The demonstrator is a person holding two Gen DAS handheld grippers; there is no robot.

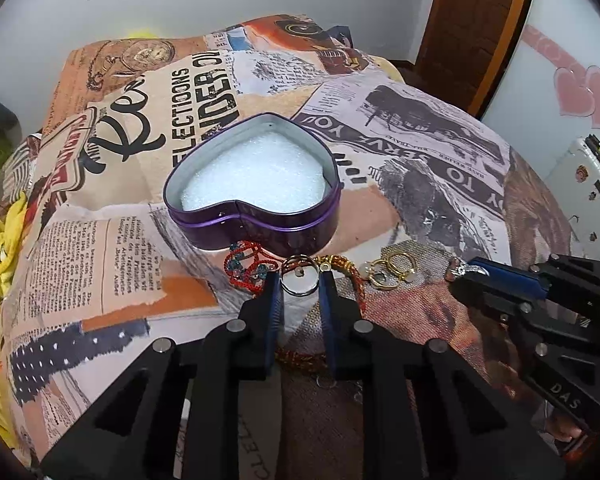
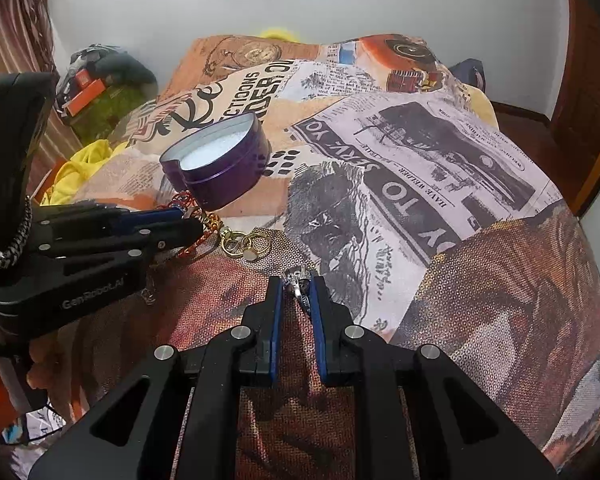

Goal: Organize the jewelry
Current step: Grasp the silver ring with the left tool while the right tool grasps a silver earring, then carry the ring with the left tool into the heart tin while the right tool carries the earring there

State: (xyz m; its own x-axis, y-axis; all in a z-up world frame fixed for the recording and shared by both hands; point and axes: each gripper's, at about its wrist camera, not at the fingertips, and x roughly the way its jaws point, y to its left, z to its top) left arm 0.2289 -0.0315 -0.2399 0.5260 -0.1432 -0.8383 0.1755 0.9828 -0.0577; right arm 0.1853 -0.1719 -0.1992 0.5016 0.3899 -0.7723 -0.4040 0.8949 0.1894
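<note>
Two hand-held grippers are mine to manage here, and both are down among the jewelry on the bed's printed blanket [image 1: 400,128].

My left hand-held gripper [image 1: 299,280] has its jaws narrowed around a silver ring [image 1: 298,280] that lies just in front of the purple heart tin [image 1: 260,224]. The blue pads [image 1: 274,300] flank the ring on both sides; whether they truly press it yet I cannot tell, so I judge the grip unfinished. My right hand-held gripper [image 2: 298,286] is nearly closed and pinches a small silver ornament [image 2: 298,278], further from the tin than the ring is.

To do this well, I would close the left jaws evenly until the ring sits square between the pads, then lift straight up before swinging over the tin's open top. The red beaded bracelet [image 1: 246,264] touches the tin's front wall and lies right beside the ring; the gold beaded chain [image 1: 338,264] and gold hoop earrings [image 1: 388,268] lie on the ring's other side. A sideways drag could snag any of them.

The tin holds only white foam [image 1: 256,176], so the ring should drop there gently.
</note>
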